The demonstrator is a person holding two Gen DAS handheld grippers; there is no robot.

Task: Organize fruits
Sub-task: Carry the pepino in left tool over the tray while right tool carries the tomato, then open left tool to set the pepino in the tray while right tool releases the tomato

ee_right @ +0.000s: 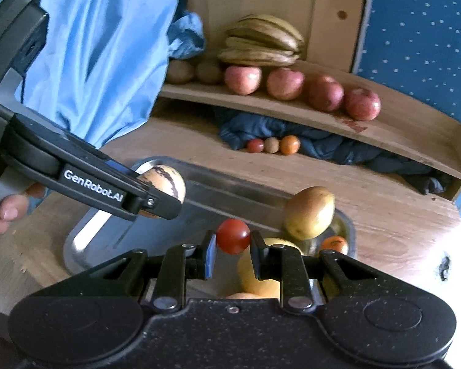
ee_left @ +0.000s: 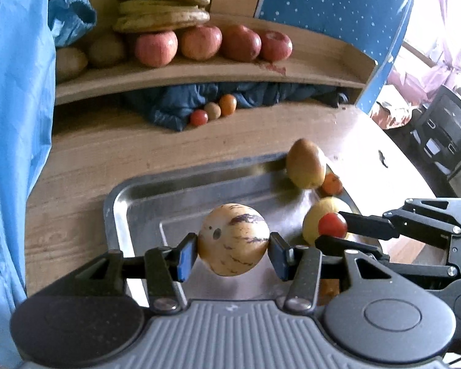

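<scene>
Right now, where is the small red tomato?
The small red tomato is gripped between the right gripper fingers above the metal tray, just in front of a yellow fruit.

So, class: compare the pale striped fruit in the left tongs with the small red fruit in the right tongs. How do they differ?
The pale cream fruit with purple streaks is clearly larger than the small round red fruit. The cream fruit is streaked and has a dark spot; the red one is plain and glossy. The left tongs stand wider than the right tongs. Both fruits are roundish and held above the metal tray.
</scene>
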